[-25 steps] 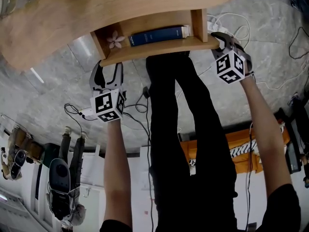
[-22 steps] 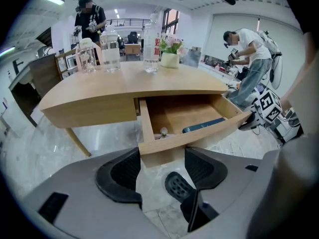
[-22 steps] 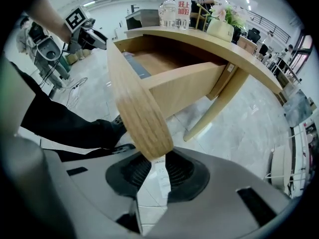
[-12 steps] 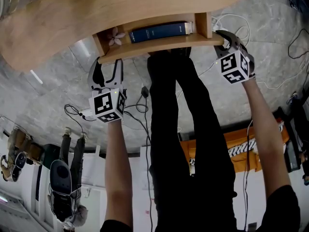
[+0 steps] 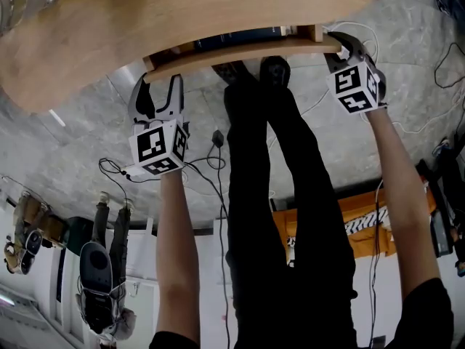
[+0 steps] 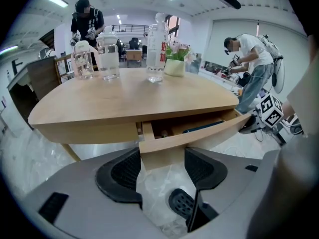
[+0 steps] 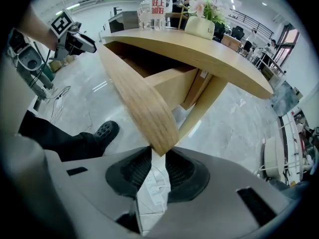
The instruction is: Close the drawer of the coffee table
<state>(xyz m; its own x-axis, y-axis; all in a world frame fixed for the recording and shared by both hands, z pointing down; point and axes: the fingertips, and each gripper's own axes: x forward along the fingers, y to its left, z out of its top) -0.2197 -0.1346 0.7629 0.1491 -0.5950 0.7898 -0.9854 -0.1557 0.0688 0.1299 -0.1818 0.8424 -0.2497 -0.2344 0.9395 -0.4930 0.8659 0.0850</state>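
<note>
Pinching pale wooden drawer front (image 7: 139, 98) at its right end: right gripper (image 7: 158, 156), clenched; left gripper (image 6: 163, 156) jaws spread, tips at its left end.

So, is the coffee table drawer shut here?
Partly open. In the left gripper view the drawer juts out from under the tabletop, and a blue book shows inside through the gap.
</note>
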